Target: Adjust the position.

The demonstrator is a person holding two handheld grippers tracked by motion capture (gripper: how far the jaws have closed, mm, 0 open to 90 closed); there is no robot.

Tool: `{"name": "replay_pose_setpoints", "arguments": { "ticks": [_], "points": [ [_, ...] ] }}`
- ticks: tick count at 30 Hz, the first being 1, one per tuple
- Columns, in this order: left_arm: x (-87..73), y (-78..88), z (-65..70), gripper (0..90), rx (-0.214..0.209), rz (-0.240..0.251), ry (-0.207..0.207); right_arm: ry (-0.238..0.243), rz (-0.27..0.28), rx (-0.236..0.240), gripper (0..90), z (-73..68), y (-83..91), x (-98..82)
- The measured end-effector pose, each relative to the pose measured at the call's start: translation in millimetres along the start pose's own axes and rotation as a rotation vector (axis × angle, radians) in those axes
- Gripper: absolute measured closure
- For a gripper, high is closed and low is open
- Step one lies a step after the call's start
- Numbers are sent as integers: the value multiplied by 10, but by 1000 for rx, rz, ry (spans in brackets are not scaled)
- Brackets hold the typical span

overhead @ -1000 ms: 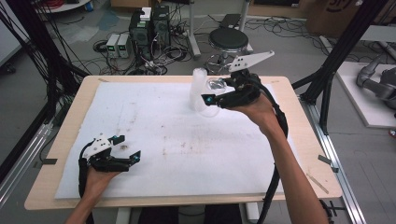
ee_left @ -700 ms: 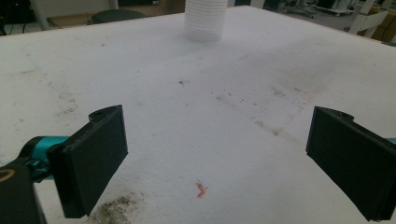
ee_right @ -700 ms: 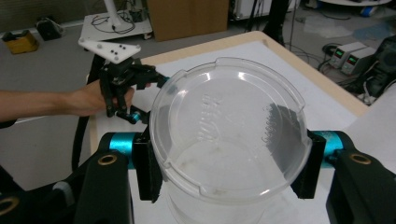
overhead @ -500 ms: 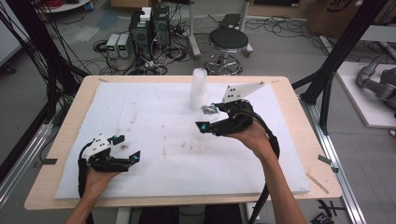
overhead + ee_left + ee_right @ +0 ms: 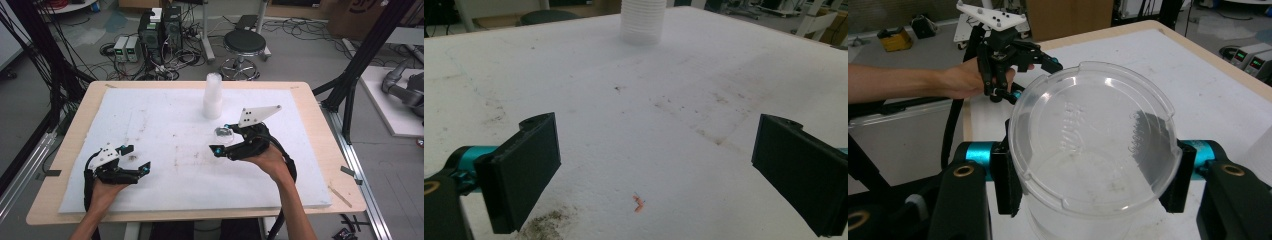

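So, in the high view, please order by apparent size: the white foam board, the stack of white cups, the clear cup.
1. white foam board
2. stack of white cups
3. clear cup, partly hidden by the right hand-held gripper holding it

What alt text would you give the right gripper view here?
The right gripper is shut on a clear plastic cup, its black pads pressing the cup's sides just below the rim, over a white foam board. Beyond it, the person's other hand holds the left gripper at the table's edge.

Black stool (image 5: 244,44) & cabled electronics (image 5: 159,31) on grey floor (image 5: 310,55).
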State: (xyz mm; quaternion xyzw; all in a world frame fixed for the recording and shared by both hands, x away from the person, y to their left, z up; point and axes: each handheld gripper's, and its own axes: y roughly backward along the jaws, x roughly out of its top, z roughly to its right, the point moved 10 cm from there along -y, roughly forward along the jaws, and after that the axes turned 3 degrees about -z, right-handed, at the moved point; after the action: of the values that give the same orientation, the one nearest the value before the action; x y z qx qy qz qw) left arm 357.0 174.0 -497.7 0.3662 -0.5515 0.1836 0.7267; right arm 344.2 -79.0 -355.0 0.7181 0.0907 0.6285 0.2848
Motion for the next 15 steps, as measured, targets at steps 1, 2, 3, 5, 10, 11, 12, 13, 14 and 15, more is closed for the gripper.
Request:
{"name": "replay_pose_setpoints", "arguments": {
  "ticks": [1, 2, 3, 5, 10, 11, 12, 13, 14, 15],
  "points": [
    [-2, -1, -3, 51, 0, -3, -1, -3, -1, 3, 417, -8, -4, -12],
    [-1, -2, -4, 52, 2, -2, 6, 0, 0, 4, 417, -8, -10, -21],
    [-1, -2, -6, 52, 3, -2, 8, 0, -1, 6, 417, -9, -14, -29],
    [0, -2, -10, 52, 3, -1, 12, -4, -1, 10, 417, -13, -22, -41],
    [0, -1, -10, 52, 5, -2, 8, 4, 8, 11, 417, -8, -25, -47],
    [0, -1, -6, 52, 4, -1, 7, 3, 11, 13, 417, -9, -27, -49],
    [0, 0, -6, 52, 6, -1, 4, 1, 11, 12, 417, -12, -28, -53],
    [1, -1, -2, 51, 7, 0, 1, 0, 14, 12, 416, -14, -30, -52],
    [0, -2, 2, 52, 8, -1, -2, 3, 13, 15, 417, -17, -31, -57],
    [0, 0, 2, 52, 7, -3, -7, 3, 18, 15, 417, -18, -32, -58]
  ]
}}
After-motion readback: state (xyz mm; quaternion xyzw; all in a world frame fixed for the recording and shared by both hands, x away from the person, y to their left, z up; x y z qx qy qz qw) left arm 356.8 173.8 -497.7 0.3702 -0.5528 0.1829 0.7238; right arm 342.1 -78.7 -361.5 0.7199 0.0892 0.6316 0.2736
